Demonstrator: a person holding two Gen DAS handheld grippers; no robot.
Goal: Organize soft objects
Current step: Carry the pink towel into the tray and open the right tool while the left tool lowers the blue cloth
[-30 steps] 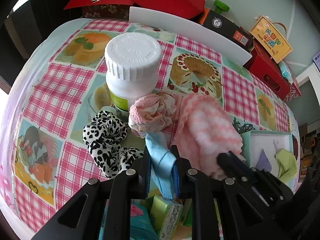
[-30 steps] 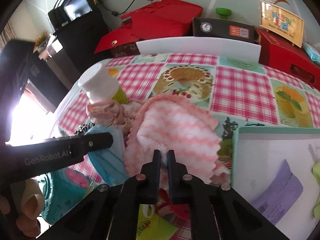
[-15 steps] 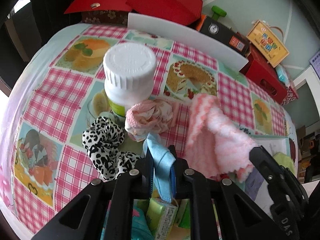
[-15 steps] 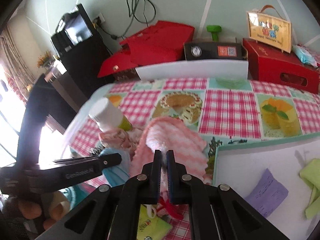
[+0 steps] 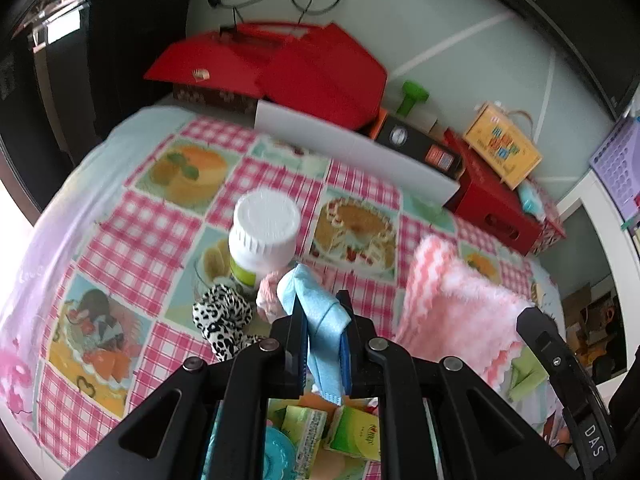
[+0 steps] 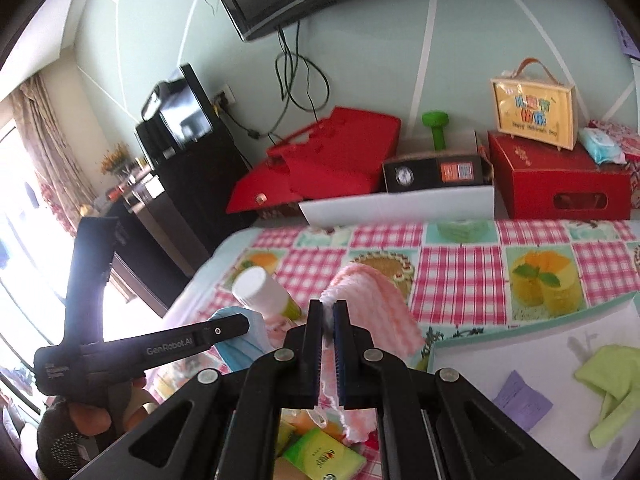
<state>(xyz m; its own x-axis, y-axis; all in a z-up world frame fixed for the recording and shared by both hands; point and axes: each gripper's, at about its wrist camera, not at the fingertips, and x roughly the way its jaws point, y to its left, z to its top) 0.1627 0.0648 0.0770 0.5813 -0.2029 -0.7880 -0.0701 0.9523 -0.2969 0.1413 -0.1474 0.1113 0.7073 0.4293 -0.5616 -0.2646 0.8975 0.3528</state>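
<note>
In the left wrist view my left gripper [image 5: 321, 309] is shut on a folded light blue cloth [image 5: 320, 320], held up above the checked tablecloth. My right gripper [image 6: 329, 312] is shut on the top edge of a fluffy pink-and-white towel [image 6: 376, 300], which hangs down off the table; the towel [image 5: 452, 304] also shows at the right of the left wrist view. A leopard-print scrunchie [image 5: 222, 316] and a pink scrunchie [image 5: 268, 294] lie on the table by a white-capped bottle [image 5: 266, 232]. The left gripper [image 6: 236, 326] with the blue cloth [image 6: 240, 346] sits left of the right one.
A teal-rimmed white tray [image 6: 520, 322] at the right holds a purple paper [image 6: 520, 400] and a green cloth [image 6: 612, 380]. Green tissue packs [image 5: 352, 432] lie near the front edge. Red boxes [image 6: 556, 184] and a white board [image 5: 352, 152] line the far edge.
Both grippers have risen and tilted up. The blue cloth and the pink towel have come up off the table with them; the scrunchies and the bottle stayed put.
</note>
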